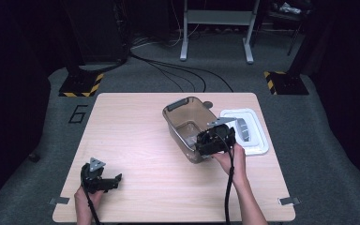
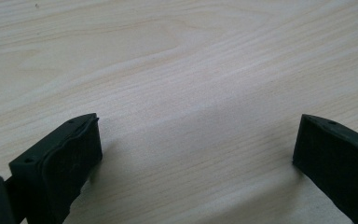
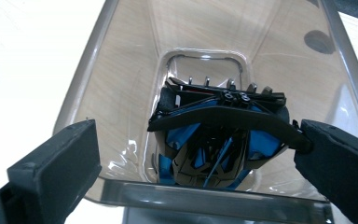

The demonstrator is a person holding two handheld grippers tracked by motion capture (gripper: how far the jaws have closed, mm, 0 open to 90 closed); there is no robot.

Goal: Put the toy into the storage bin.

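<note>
The high view is dim toward its edges, the floor nearly black at 9 and 3 o'clock, while the surface (image 1: 136, 140) is evenly lit from above. In the right gripper view, glare washes out the surface at 9 o'clock. The left gripper view is soft, with faint shadows under the jaws.

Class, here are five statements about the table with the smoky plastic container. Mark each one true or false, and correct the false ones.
1. The container stands open, with no lid on it. True.
2. A black and blue object lies inside the container. True.
3. The white lid rests on the table's left half. False: it lies on the right side, beside the container.
4. The left claw grips the container's rim. False: it is open over bare table at the near left, with nothing between its jaws.
5. The right claw is clamped shut. False: its jaws stand wide open at the container's near edge.
</note>
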